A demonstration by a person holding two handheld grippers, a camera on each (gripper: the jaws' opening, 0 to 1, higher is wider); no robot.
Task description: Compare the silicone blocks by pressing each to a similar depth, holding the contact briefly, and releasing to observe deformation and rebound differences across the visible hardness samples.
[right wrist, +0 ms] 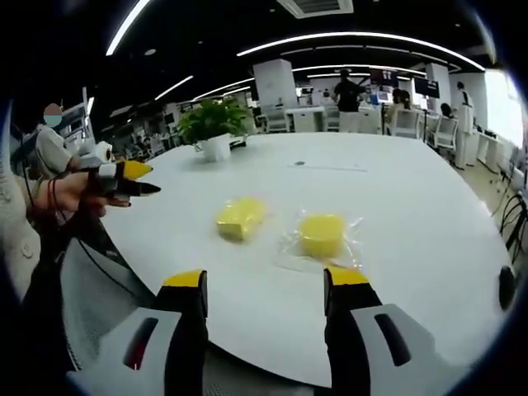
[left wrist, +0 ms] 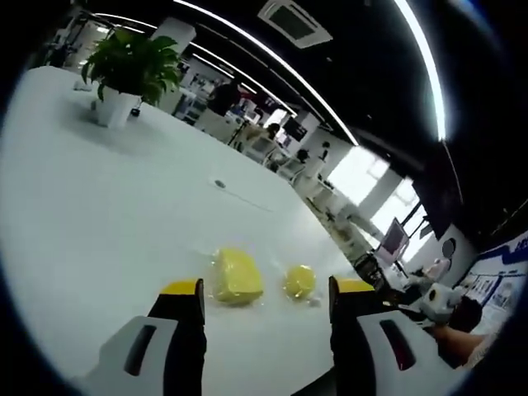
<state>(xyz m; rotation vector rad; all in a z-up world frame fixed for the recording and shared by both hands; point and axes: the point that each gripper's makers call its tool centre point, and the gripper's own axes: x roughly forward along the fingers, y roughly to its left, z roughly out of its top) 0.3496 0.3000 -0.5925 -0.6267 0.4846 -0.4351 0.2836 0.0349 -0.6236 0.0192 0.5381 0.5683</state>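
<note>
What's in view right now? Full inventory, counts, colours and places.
silicone blocks: 2, yellow, mid-table in clear wrap; rectangular block and round block, apart
table: 1, white, carries everything
potted plant: 1, green in white pot, far side of table
round insert: 1, grey, set in tabletop past the blocks
ceiling light strips: several, white, overhead
people: a few, in the office behind the table
left gripper: 1, black with yellow tips, open, before the blocks
right gripper: 1, same colours, open, near table edge
hand: 1, holding the left gripper in right gripper view
</note>
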